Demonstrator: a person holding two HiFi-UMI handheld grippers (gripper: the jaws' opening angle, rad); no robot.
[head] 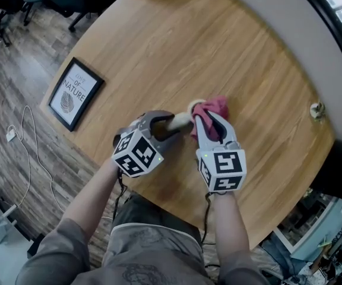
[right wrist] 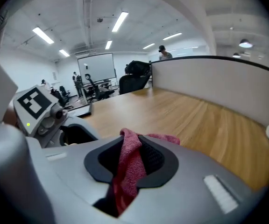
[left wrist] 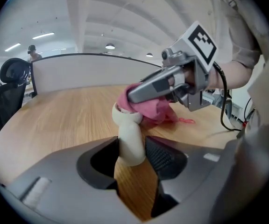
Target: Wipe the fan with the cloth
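Round wood table [head: 218,40] fills the head view, with a picture frame [head: 75,92] lying near its left edge. Both grippers meet over the middle of the table. The left gripper [head: 168,123] is clamped on the white fan [left wrist: 130,143]. Its jaws squeeze the low part of the handle from both sides. The handle runs away from those jaws, up and over toward the right gripper [head: 209,120]. The fan's round head is at that far end. The right gripper pinches the pink cloth [right wrist: 130,167] tight between its jaws. The loose end of the cloth lies right on the fan's head, touching it. So the right hand is the one nearer the head, and the left hand only holds the fan steady. I think the next rub has to go across the head, at the far end of the handle.
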